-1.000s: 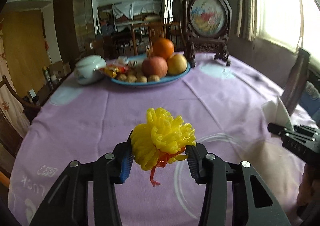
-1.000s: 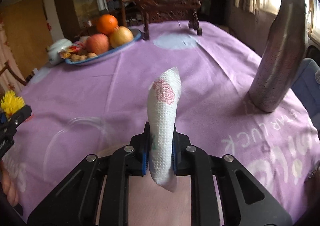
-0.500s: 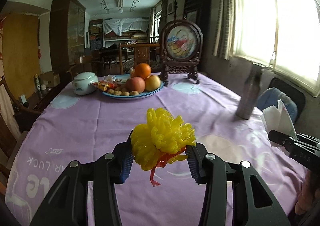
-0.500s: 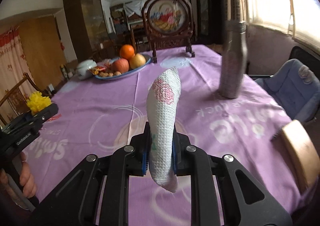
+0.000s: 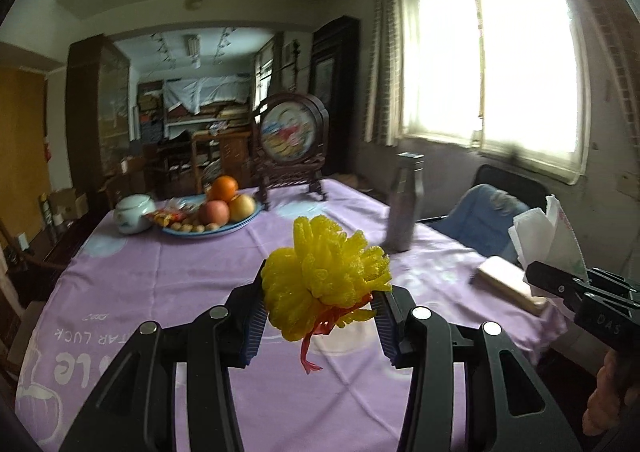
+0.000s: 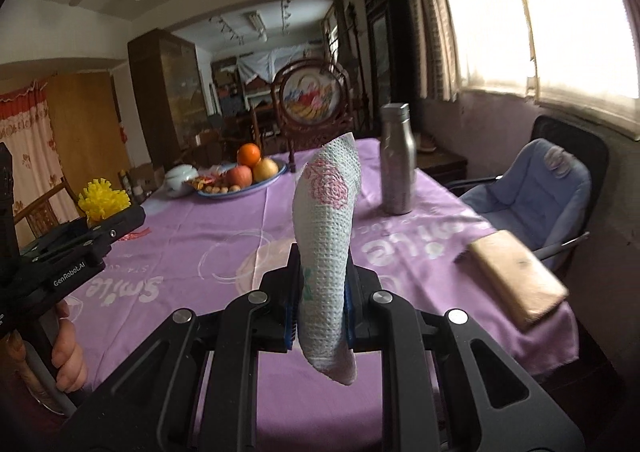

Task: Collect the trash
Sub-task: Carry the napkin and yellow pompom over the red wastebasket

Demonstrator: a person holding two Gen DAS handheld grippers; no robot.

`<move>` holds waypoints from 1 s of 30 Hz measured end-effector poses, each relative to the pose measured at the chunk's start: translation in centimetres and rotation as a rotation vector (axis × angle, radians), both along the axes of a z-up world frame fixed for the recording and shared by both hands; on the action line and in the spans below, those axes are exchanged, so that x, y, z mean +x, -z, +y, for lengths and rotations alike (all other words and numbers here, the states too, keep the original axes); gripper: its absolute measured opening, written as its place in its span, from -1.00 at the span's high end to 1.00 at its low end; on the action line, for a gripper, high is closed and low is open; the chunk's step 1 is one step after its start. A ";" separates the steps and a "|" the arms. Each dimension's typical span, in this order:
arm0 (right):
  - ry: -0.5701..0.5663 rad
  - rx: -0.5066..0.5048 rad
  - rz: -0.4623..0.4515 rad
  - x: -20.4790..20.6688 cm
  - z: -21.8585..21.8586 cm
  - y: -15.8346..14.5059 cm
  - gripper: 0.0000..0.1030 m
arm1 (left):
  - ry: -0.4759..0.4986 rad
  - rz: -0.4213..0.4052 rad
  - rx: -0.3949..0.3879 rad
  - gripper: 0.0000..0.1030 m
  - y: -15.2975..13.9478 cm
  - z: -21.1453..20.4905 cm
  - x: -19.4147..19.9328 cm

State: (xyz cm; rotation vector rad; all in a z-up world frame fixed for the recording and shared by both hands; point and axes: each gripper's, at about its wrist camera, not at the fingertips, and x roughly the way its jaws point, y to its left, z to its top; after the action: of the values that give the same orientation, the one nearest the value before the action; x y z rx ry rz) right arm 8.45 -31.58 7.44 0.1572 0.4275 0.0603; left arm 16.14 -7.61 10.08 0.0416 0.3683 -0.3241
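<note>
The left hand-held gripper (image 5: 320, 316) is clamped on a yellow foam net (image 5: 324, 280) with a red tie dangling below it, held in the air above the near part of the counter (image 5: 160, 284), which wears a purple cloth. The right hand-held gripper (image 6: 320, 308) is pressed tight on a folded paper napkin (image 6: 326, 244) printed with a pink rose; the napkin stands upright between its pads, its top and bottom ends sticking out. Ahead of both, farther along the counter, sit a blue fruit plate (image 6: 256, 184) and a steel bottle (image 6: 396, 160). Just right of the right hand-held gripper, a tan block (image 6: 516, 280) lies at the counter's edge.
</note>
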 end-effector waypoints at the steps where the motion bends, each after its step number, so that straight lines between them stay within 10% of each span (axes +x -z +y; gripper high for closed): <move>1: 0.008 -0.001 -0.010 -0.7 -0.3 -0.2 0.63 | 0.018 -0.010 0.001 0.10 -0.3 -0.7 -0.9; 30: 0.438 0.049 -0.026 -20.8 -18.4 4.4 0.58 | 0.515 -0.003 0.135 0.09 4.2 -24.6 -12.1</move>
State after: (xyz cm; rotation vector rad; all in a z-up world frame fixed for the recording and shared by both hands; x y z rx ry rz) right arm -12.37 -49.98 3.00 0.2951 0.3584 -0.3571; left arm 4.06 -32.17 5.86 0.2726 0.3734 -0.8078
